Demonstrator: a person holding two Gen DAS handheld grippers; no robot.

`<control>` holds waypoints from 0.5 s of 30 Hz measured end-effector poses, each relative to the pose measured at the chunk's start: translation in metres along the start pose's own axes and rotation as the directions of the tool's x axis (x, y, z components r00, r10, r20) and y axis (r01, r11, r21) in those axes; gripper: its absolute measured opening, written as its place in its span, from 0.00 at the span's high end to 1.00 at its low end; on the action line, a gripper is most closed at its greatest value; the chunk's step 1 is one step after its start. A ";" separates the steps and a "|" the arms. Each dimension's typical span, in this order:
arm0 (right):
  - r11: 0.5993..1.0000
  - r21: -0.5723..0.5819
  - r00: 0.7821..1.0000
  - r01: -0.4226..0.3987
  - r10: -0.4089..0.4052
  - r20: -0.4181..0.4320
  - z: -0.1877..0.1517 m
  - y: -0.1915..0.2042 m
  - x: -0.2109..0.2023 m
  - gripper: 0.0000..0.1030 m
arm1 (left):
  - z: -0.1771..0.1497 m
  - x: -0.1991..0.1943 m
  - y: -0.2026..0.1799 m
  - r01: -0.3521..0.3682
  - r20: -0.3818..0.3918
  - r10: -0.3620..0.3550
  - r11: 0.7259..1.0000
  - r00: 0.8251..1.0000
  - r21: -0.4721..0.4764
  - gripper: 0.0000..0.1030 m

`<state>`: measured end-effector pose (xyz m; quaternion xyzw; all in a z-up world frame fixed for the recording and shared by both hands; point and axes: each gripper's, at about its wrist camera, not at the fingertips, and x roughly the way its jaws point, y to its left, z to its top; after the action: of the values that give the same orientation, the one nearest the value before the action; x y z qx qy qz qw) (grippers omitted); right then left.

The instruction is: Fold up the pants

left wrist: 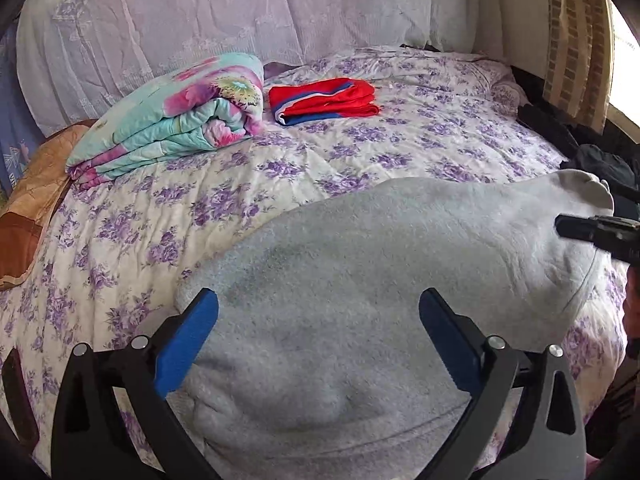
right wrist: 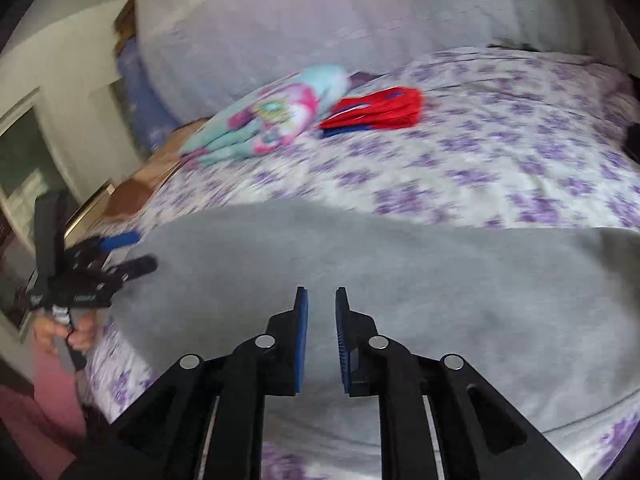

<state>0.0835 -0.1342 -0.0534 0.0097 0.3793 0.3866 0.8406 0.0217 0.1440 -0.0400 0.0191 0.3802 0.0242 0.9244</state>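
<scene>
Work surface is a bed (left wrist: 360, 152) covered by a cream spread printed with purple flowers; a pale lilac lace-patterned drape (left wrist: 240, 20) hangs behind it across the far side. On the far left of the bed sits a folded quilt (left wrist: 180, 112) in turquoise with pink flowers, and just beside it, to its right, a folded red and blue garment (left wrist: 324, 100). A brown cushion (left wrist: 28, 208) lies at the bed's left edge. Dark clothing (left wrist: 600, 160) is heaped at the right edge, below a tan checked curtain (left wrist: 576, 40) and a bright window. Right wrist view is motion-blurred; it shows a white wall and a door frame to the left. No legible brand, label or writing in either view. The grey pants (left wrist: 380, 280) lie spread on the near part of the bed, fleecy side up, reaching from the near edge toward the right. Left gripper (left wrist: 320, 308): fingers spread wide, blue pads (left wrist: 188, 340) on either side of the near end of the pants, nothing clamped between them. Right gripper (right wrist: 322, 304): fingers drawn near together with a narrow gap left, poised over the pants; no cloth seen between the pads (right wrist: 302, 340). In the left wrist view its tip sits at the pants' far right end; contact cannot be told.
</scene>
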 end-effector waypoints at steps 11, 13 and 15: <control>0.935 0.285 0.976 0.209 -0.217 -0.003 -0.056 -0.110 -0.059 1.00 | -0.040 0.008 -0.003 -0.099 -0.057 0.105 0.991 0.993 0.094 0.05; 0.902 0.400 0.981 0.160 -0.189 0.033 -0.069 -0.133 -0.077 1.00 | -0.035 0.010 -0.006 -0.121 -0.071 0.127 0.989 0.989 0.089 0.05; 0.886 0.430 0.974 0.175 -0.220 0.055 -0.076 -0.137 -0.090 1.00 | -0.029 0.013 -0.010 -0.153 -0.087 0.162 0.984 0.983 0.095 0.05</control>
<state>0.0856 -0.3107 -0.0929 0.1724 0.4093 0.2068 0.8718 0.0106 0.1357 -0.0699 0.0884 0.4216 0.0814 0.8988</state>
